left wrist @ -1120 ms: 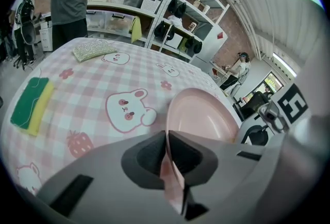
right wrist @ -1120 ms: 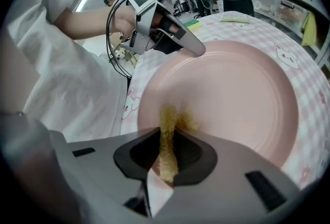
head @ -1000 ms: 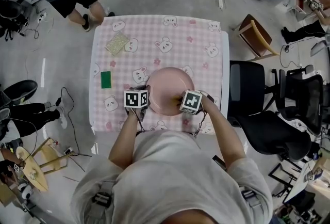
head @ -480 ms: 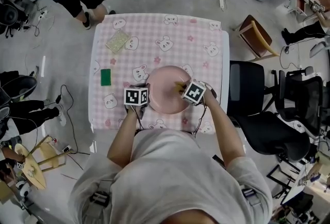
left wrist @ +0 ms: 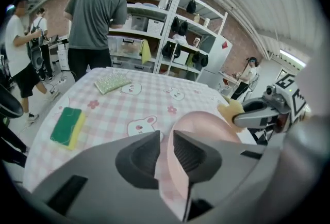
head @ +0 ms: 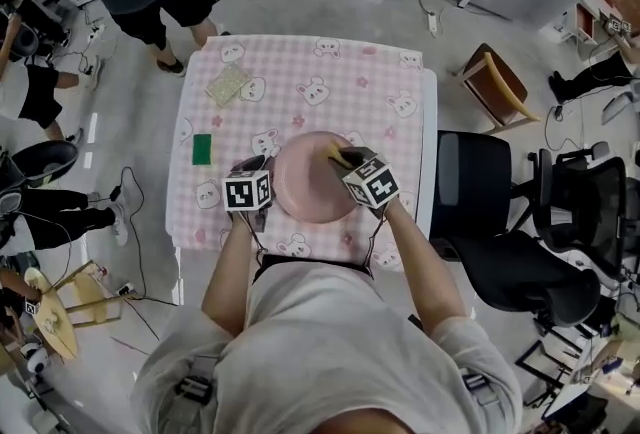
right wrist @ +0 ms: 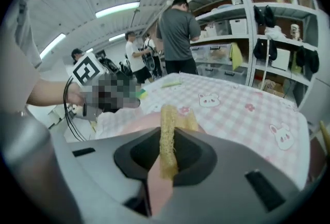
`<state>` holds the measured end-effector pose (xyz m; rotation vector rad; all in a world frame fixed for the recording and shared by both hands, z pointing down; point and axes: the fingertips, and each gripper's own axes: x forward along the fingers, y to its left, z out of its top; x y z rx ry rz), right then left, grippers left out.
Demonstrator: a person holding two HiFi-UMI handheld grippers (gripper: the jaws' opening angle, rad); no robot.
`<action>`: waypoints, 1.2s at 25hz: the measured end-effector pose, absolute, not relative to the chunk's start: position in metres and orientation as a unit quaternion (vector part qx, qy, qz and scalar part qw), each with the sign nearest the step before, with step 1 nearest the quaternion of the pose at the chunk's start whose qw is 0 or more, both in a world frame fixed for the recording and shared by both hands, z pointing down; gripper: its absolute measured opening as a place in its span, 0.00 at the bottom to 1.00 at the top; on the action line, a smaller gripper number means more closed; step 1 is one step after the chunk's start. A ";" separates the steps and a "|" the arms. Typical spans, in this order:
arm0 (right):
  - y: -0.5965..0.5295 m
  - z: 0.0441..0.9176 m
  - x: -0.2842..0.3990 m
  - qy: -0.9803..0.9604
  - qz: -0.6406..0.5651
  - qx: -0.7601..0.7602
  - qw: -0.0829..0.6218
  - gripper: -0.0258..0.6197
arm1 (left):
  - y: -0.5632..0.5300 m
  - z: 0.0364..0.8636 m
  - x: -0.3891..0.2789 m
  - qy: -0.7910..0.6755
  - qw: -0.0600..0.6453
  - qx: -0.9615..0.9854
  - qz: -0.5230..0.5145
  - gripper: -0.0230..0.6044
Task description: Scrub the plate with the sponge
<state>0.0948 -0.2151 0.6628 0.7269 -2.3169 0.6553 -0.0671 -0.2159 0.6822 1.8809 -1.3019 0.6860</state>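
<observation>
Nearby, green sponge (head: 204, 150), pad (head: 227, 83); left gripper (left wrist: 165, 152) clamped on plate (head: 312, 184), right gripper (right wrist: 167, 155) on yellow sponge (right wrist: 167, 127).

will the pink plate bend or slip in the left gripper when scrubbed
Probably stiff: the plate holds its shape with the left gripper pinching its rim. Its smooth surface looks slippery. Held at one edge only, it may pivot when the sponge presses.
</observation>
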 end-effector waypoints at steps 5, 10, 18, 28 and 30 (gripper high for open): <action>-0.196 0.626 0.096 -0.888 0.262 0.317 0.204 0.14 | -0.192 0.648 -0.049 -0.511 0.340 0.748 0.253 0.13; -0.181 0.612 0.101 -0.883 0.234 0.362 0.188 0.14 | -0.169 0.628 -0.013 -0.489 0.330 0.779 0.211 0.06; -0.147 0.598 0.085 -0.865 0.227 0.417 0.162 0.14 | -0.137 0.607 -0.010 -0.464 0.316 0.809 0.175 0.06; -0.088 0.589 0.061 -0.838 0.212 0.480 0.148 0.14 | -0.074 0.591 -0.042 -0.446 0.303 0.829 0.149 0.06; -0.080 0.581 0.067 -0.830 0.204 0.501 0.138 0.14 | -0.071 0.583 -0.041 -0.437 0.293 0.839 0.141 0.06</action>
